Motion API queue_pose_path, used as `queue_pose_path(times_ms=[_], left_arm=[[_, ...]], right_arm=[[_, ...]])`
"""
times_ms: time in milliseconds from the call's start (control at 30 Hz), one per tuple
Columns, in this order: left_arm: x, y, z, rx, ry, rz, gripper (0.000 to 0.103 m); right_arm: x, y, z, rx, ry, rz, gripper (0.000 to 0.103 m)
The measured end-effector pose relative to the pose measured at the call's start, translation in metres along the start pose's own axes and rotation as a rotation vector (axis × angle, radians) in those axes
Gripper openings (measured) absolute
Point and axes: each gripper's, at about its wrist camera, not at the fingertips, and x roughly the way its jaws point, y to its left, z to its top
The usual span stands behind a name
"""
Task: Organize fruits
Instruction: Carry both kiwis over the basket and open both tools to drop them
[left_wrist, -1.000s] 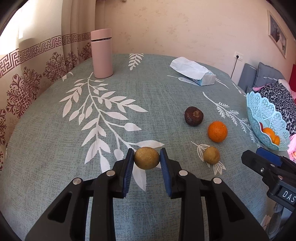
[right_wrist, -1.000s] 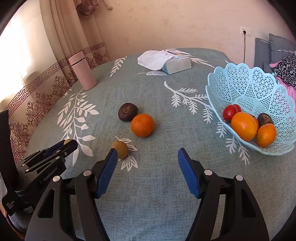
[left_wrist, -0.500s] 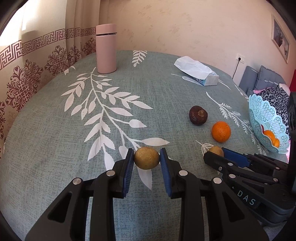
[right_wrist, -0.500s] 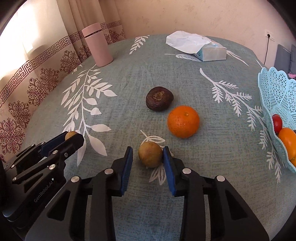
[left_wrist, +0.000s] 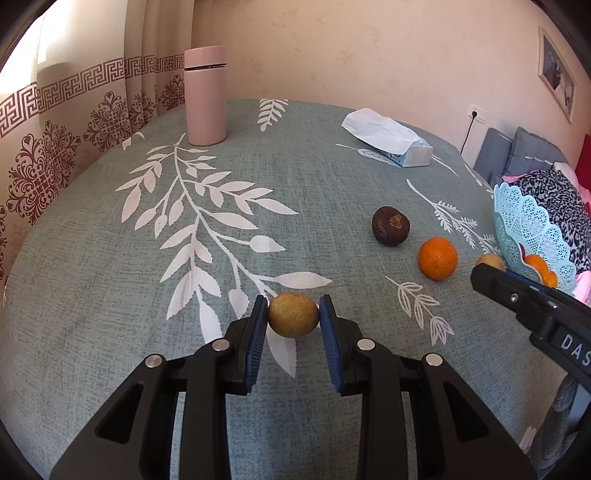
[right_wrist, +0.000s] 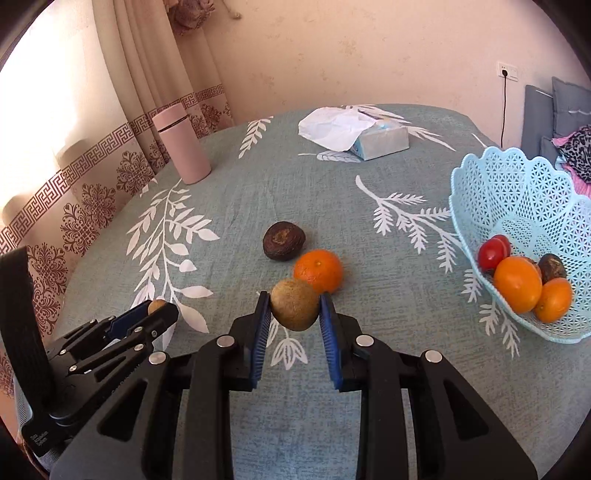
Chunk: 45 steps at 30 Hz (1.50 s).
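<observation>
Left claw (left_wrist: 293, 320) clamped on a yellowish round fruit (left_wrist: 293, 314), pads pressed to both sides, fruit at the fingertips, low over the counter (left_wrist: 110, 280). Right claw (right_wrist: 294, 312) clamped on a brown-green fruit (right_wrist: 294, 309), seated between the blue pads at their tips. Loose orange (right_wrist: 318, 270) just behind that fruit, dark brown fruit (right_wrist: 283, 240) beyond it, both on the counter. Light blue basket (right_wrist: 517, 184) off to the right, well apart, holding oranges, a red fruit and a dark one
</observation>
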Motion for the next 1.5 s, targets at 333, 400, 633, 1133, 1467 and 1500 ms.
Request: queue_pose_path(times_ms=[333,400,633,1133,1467,1500], left_arm=[[0.000,-0.003,0.000,0.014,-0.004,0.001,0.029],[0.000,-0.003,-0.001,0.015,-0.004,0.002,0.029],[0.000,-0.004,-0.001,0.021,-0.004,0.006,0.029],[-0.003,-0.025,0.004,0.081,-0.016,0.041,0.029],[-0.014,-0.094,0.033,0.195,-0.026,-0.140,0.029],[-0.013,-0.103,0.037,0.201,-0.016,-0.172,0.029]], right_arm=[[-0.048,-0.064,0.012,0.132,-0.130,-0.134,0.028],[-0.055,-0.078,0.013,0.161,-0.150,-0.169,0.028],[-0.071,-0.125,0.010,0.253,-0.198,-0.293,0.028],[-0.092,-0.160,-0.007,0.309,-0.289,-0.447,0.042],[-0.095,-0.171,-0.022,0.318,-0.338,-0.506,0.059],[-0.095,-0.172,-0.023,0.322,-0.339,-0.499,0.059]])
